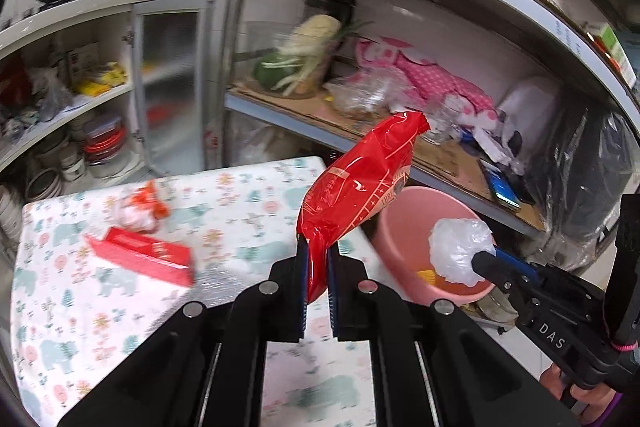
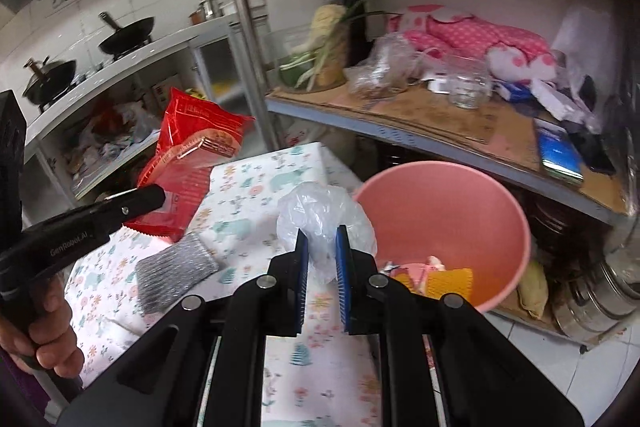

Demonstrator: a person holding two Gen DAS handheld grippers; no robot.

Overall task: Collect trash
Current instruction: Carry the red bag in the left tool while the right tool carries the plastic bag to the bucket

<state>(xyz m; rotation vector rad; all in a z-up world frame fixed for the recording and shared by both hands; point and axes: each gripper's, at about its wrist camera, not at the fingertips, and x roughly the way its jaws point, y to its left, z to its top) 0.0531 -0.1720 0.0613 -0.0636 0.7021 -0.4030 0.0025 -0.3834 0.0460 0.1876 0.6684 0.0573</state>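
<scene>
Trash is in both claws at this moment, and the step in hand looks like the carry to the pink bucket [image 2: 496, 203] that stands off the table's far corner; the left gripper [image 1: 317, 269] is clamped tight on the lower end of a red snack wrapper [image 1: 356, 183], which stands up glossy and crinkled with a serrated top edge, and the right gripper [image 2: 322, 259] is closed on a crumpled wad of clear plastic film [image 2: 320, 215], soft and translucent, bulging out past the blue ribbed pads.

In the left wrist view the wad hangs over the bucket's mouth, while the wrapper is above the table's edge, just beside the rim; the next move, by this reading, calls for the right claw to let go over the opening and for the left to travel a little further across before it releases, since a light foil bag may drift or catch on the rim.

The bucket is smooth moulded plastic, round and tapering, with a few yellow and pale scraps already at its bottom; the table [image 1: 52, 307] wears a thin floral cloth; on it lie a flat red carton [image 1: 140, 255], a crumpled red-and-white wrapper [image 1: 140, 211] and a silvery woven scouring pad [image 2: 172, 275], so more collecting seems left to do.
</scene>
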